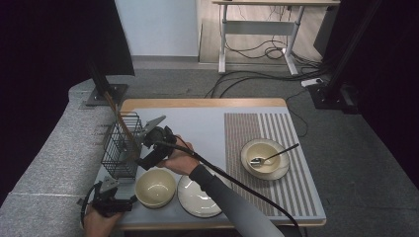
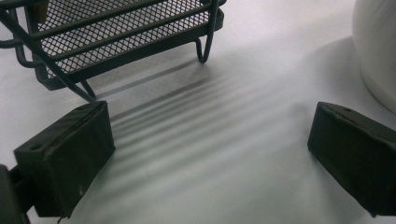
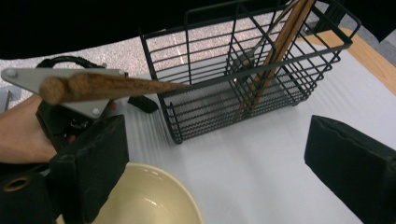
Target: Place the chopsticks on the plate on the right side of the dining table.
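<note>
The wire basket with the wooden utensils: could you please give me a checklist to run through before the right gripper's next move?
1. Right gripper open, nothing between its jaws: ok.
2. Wooden handle in the wire basket, leaning out over its rim: ok.
3. That handle will stay put: cannot tell.
4. Basket upright on the table: ok.
5. Left gripper open, apart from the basket: ok.
6. Clearance over the cream bowl just below the right gripper: cannot tell.
</note>
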Demonstrator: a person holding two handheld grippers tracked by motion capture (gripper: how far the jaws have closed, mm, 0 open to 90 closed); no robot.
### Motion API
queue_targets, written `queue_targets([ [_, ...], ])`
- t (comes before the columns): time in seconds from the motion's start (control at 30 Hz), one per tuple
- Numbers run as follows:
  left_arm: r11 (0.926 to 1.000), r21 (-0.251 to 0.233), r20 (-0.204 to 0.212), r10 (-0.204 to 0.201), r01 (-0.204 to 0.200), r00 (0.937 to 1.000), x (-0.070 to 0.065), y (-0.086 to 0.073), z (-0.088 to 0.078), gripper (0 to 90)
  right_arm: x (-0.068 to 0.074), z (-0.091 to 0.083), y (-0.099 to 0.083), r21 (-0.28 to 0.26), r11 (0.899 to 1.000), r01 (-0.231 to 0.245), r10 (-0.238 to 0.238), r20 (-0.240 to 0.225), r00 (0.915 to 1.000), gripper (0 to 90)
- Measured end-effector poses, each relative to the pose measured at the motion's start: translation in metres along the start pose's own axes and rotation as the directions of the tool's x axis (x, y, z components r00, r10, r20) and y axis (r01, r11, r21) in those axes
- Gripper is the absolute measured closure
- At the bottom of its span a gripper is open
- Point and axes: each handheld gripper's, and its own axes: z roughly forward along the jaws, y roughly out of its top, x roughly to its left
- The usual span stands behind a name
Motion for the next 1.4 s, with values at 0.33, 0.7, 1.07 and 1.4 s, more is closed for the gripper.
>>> queue_targets([
  [0.33,1.0,0.001,0.0,0.001,-0.001,1.0,0.0,0.0,0.0,0.1,-0.001,0.004,0.001,-0.01,1.0,-0.013,0.013,-0.015,0.9998,11.0],
  [0.7,1.0,0.002,0.001,0.002,-0.002,1.0,0.0,0.0,0.0,0.0,0.004,0.01,0.01,-0.018,1.0,-0.002,0.002,-0.021,0.9998,16.5],
  [1.07,1.0,0.001,0.001,0.002,-0.002,1.0,0.0,0.0,0.0,0.0,-0.002,0.01,0.01,-0.054,0.998,-0.022,0.02,-0.049,0.9986,42.4],
  [1.4,1.0,0.002,0.001,0.002,-0.002,1.0,0.0,0.0,0.0,0.0,-0.001,0.009,0.012,-0.083,0.997,0.003,-0.008,-0.065,0.9978,64.1],
])
